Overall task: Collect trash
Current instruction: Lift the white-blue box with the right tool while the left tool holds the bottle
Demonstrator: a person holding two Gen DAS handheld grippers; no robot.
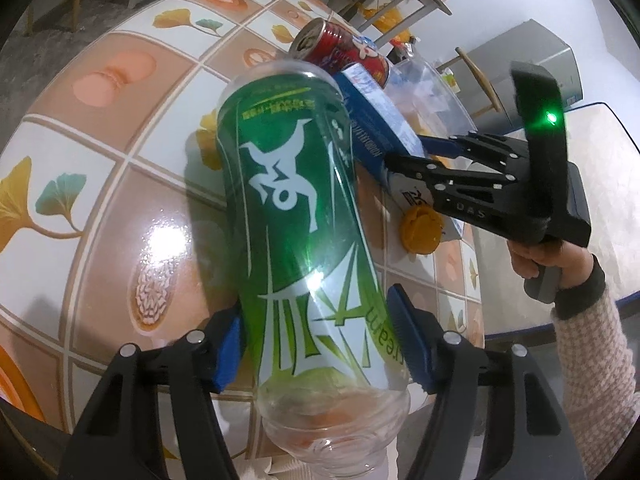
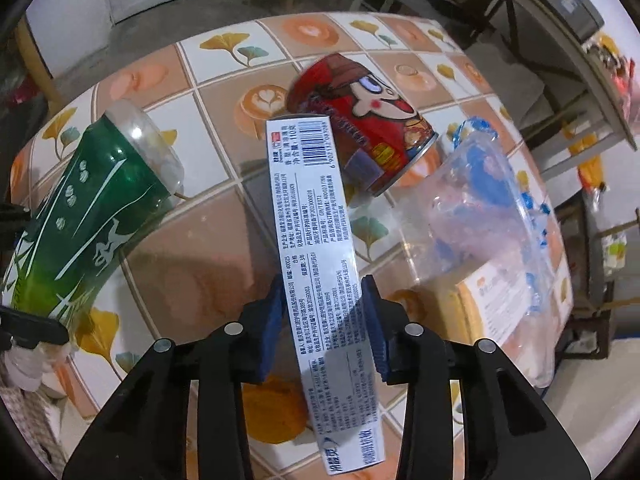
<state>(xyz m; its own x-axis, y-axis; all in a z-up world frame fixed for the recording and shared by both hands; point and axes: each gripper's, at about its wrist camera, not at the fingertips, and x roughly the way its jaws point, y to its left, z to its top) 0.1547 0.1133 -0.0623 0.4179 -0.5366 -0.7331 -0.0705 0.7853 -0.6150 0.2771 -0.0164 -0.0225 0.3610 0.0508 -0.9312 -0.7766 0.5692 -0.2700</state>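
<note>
A clear plastic bottle with a green label (image 1: pixel 304 216) lies slanted between the blue pads of my left gripper (image 1: pixel 316 320), which press on its sides near the neck end. In the right wrist view the same bottle (image 2: pixel 92 216) reaches in from the left, its base over the table. My right gripper (image 2: pixel 324 300) is shut on a long white and blue toothpaste box (image 2: pixel 316 216), pads on both long sides. The left wrist view shows that gripper (image 1: pixel 404 156) gripping the box (image 1: pixel 380 120) just right of the bottle.
A red cartoon can (image 2: pixel 360 120) lies on its side behind the box. At the right are a clear plastic bag with blue print (image 2: pixel 480 208) and a flat carton (image 2: pixel 500 300). An orange lid (image 1: pixel 420 228) sits under the right gripper. The tile-patterned tablecloth (image 1: pixel 100 160) covers the table.
</note>
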